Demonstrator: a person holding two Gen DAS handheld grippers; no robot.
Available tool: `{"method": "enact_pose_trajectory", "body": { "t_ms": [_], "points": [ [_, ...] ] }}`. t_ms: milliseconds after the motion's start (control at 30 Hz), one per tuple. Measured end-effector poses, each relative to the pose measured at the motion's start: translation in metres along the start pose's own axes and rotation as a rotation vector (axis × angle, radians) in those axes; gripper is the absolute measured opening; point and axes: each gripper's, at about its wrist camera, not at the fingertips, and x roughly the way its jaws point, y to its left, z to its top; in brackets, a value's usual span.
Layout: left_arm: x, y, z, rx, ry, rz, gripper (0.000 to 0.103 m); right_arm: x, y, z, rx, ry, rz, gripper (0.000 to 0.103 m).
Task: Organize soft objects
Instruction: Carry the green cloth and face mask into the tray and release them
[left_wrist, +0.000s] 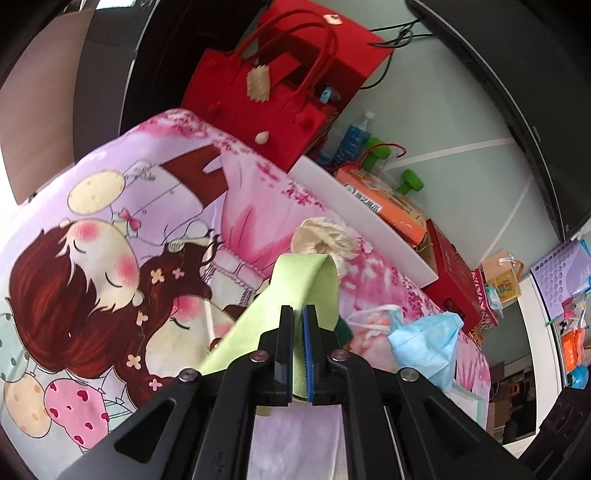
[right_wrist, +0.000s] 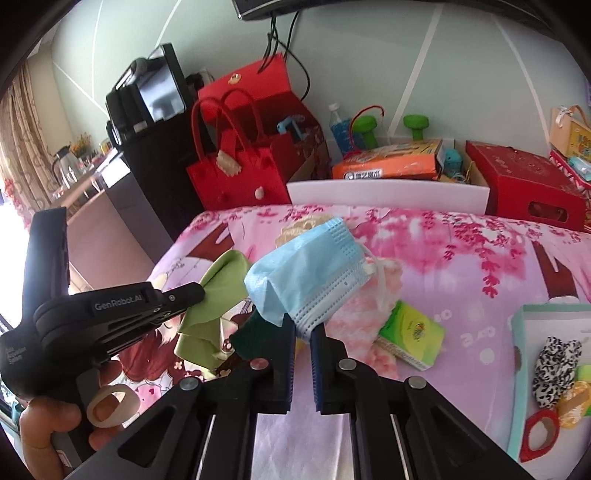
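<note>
My left gripper (left_wrist: 298, 312) is shut on a light green cloth (left_wrist: 295, 284) and holds it up over the cartoon-print bed cover (left_wrist: 110, 258). From the right wrist view the left gripper (right_wrist: 199, 291) pinches the green cloth (right_wrist: 210, 295), which hangs down. My right gripper (right_wrist: 303, 328) is shut on a blue face mask (right_wrist: 310, 269) held above the bed. The mask also shows in the left wrist view (left_wrist: 424, 343). A dark green soft item (right_wrist: 251, 339) lies under the mask. A cream fluffy item (left_wrist: 325, 236) lies beyond the green cloth.
A pale blue box (right_wrist: 517, 369) at the right holds a leopard-print item (right_wrist: 554, 369) and other small things. A green tissue pack (right_wrist: 410, 332) and a pink cloth (right_wrist: 354, 317) lie on the bed. A red felt bag (right_wrist: 236, 166), boxes and green dumbbells stand behind.
</note>
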Motion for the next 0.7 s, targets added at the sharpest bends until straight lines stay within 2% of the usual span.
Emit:
{"method": "enact_pose_trajectory", "body": {
  "t_ms": [267,700],
  "points": [
    [-0.021,-0.024,0.002,0.068,-0.055,0.000,0.004,-0.032,-0.020,0.007,0.024,-0.075,-0.040,0.008],
    [-0.037,-0.080,-0.009,0.211,-0.095,-0.029,0.004,-0.064,-0.082,0.005,0.120,-0.116,-0.154,0.008]
  ]
}}
